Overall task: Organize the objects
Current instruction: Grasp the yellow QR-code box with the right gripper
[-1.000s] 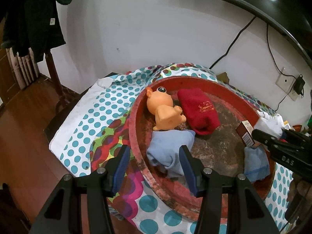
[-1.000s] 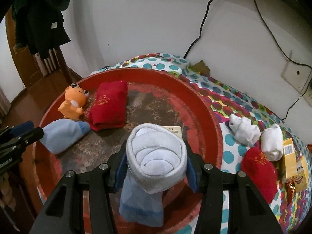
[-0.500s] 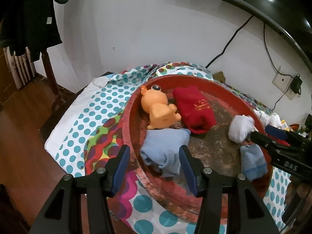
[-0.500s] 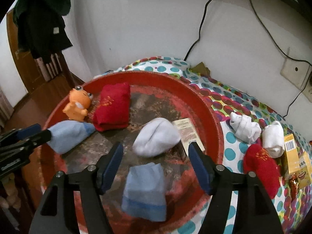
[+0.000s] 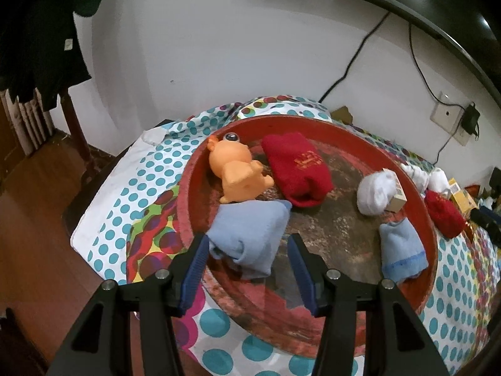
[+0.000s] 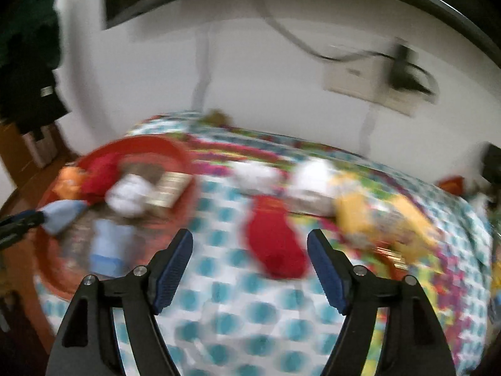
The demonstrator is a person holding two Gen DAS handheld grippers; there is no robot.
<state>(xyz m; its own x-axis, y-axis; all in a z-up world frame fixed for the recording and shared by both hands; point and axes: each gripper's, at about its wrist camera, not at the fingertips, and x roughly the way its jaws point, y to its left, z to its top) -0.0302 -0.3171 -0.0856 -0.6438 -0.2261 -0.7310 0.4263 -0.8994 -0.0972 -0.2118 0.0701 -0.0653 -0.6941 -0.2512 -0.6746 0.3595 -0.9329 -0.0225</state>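
Note:
A round red tray (image 5: 313, 322) holds an orange toy (image 5: 238, 172), a red sock (image 5: 297, 169), a white sock roll (image 5: 375, 191), a small box (image 5: 396, 200) and two light blue socks. My left gripper (image 5: 247, 266) hovers open at the tray's near rim. The nearer blue sock (image 5: 247, 232) lies loose between its fingertips, with a gap at the right pad. In the blurred right wrist view, my right gripper (image 6: 249, 244) is over the dotted cloth, jaws still opening and wide apart. A second red sock (image 6: 275, 244) lies on the cloth ahead between its fingers, untouched.
Two white socks (image 6: 256, 175) and yellow packets (image 6: 375, 219) lie on the dotted cloth right of the tray (image 6: 175, 153). The other blue sock (image 5: 402, 250) rests by the tray's right rim. A white wall with cables and a socket stands behind. Wooden floor drops off left.
The right gripper let go of the white and blue sock bundle into the tray, opened wide and swung right over the cloth to the red sock. The left gripper stayed put.

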